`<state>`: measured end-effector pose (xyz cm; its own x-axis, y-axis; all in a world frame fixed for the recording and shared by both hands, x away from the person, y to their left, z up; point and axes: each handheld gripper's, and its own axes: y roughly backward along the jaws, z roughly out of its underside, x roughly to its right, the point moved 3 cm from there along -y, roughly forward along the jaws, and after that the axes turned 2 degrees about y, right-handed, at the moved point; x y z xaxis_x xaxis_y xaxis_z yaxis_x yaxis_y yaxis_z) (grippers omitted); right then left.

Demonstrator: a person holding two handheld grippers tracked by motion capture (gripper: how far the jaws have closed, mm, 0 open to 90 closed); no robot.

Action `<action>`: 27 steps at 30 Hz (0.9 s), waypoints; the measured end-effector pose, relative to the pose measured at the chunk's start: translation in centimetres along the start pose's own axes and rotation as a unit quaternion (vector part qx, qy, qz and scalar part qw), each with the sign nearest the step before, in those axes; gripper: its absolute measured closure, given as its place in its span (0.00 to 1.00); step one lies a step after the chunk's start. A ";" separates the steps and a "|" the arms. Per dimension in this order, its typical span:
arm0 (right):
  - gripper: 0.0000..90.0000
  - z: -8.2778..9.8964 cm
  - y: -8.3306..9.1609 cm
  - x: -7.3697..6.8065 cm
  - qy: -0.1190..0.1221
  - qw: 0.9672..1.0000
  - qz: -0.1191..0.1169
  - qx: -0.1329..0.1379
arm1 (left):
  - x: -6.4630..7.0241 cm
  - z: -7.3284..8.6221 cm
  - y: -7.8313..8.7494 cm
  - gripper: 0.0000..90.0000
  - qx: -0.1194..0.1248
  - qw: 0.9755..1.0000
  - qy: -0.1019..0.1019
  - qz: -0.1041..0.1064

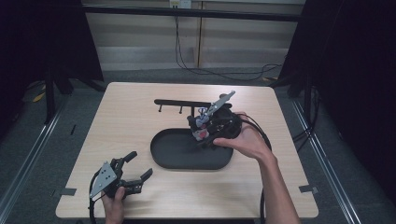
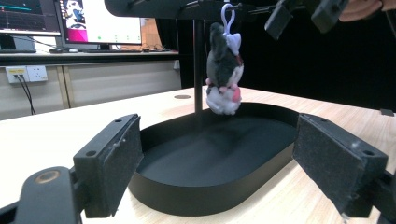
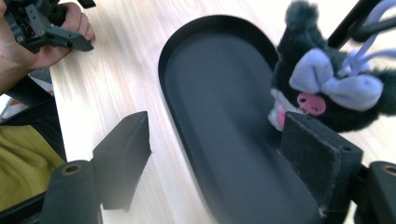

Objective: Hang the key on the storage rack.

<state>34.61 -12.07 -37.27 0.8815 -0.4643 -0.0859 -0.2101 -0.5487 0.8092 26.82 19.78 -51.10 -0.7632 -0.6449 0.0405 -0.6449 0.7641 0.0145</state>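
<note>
**tray_guy:** Hanging from the black rack (image 2: 196,9) by its pale loop, the plush toy (image 2: 223,70) dangles right above the far end of the black oval tray (image 2: 210,186). You can see it best in the left gripper view: grey and white fur, a bit of pink, clear of the tray floor as far as I can tell.

**benchwatcher:** Yep. And the right gripper (image 1: 205,130) is right next to it, with its jaws spread wide and nothing pinched. In the right gripper view the toy (image 3: 327,88) sits just behind the one pad (image 3: 317,158); can't say whether they touch.

**tray_guy:** Left gripper (image 1: 135,170)?

**benchwatcher:** Parked on the wooden table (image 1: 130,107) near the front left corner, well apart from the tray (image 1: 187,161), jaws wide too, empty. It's aimed at the tray and the toy.
</note>
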 end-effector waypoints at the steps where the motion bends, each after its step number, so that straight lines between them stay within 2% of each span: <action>1: 0.24 0.0 0.0 0.0 0.000 1.000 0.000 0.000 | 0.0 0.0 0.0 0.17 0.000 1.000 0.000 0.000; 2: 0.24 0.6 -0.3 -0.2 -0.010 1.000 -0.008 0.016 | 0.0 0.0 0.0 0.17 0.000 1.000 0.000 0.000; 3: 0.24 0.6 -0.3 -0.2 -0.010 1.000 -0.008 0.016 | 0.0 0.0 0.0 0.17 0.000 1.000 0.000 0.000; 6: 0.23 2.1 -1.1 -0.7 -0.022 0.999 -0.004 0.038 | 0.0 0.0 0.0 0.17 0.000 1.000 0.003 -0.001; 10: 0.21 3.0 -1.5 -0.9 -0.031 0.998 0.002 0.055 | 0.0 0.0 0.0 0.17 0.000 1.000 0.002 -0.001; 12: 0.18 3.7 -1.6 -1.2 -0.034 0.997 0.016 0.073 | 0.0 0.0 0.0 0.17 0.001 1.000 0.003 -0.001; 14: 0.16 4.9 -1.9 -1.8 -0.042 0.994 0.015 0.101 | 0.0 0.0 0.0 0.17 0.001 1.000 0.003 -0.001; 17: 0.16 5.6 -2.3 -2.1 -0.040 0.993 0.021 0.111 | 0.0 0.0 0.0 0.17 0.000 1.000 0.003 -0.001; 18: 0.16 6.2 -2.6 -2.3 -0.048 0.992 0.023 0.116 | 0.0 0.0 0.0 0.17 0.000 1.000 0.003 -0.001; 21: 0.16 7.8 -3.2 -2.5 -0.064 0.988 0.063 0.129 | 0.0 0.0 0.0 0.17 0.000 1.000 0.000 0.000; 22: 0.16 8.6 -3.4 -2.5 -0.067 0.984 0.087 0.143 | 0.0 0.0 0.0 0.17 0.000 1.000 0.001 0.000; 23: 0.16 8.6 -3.4 -2.5 -0.067 0.984 0.087 0.143 | 0.0 0.0 0.0 0.17 0.000 1.000 0.001 0.000; 27: 0.16 10.3 -3.5 -2.9 -0.090 0.969 0.123 0.192 | 0.0 0.0 0.0 0.17 0.000 1.000 0.000 0.000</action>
<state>28.47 -15.96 -45.80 0.7037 -0.7090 -0.0456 -0.5777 -0.6084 0.5442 26.82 19.78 -51.09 -0.7627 -0.6455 0.0407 -0.6456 0.7636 0.0140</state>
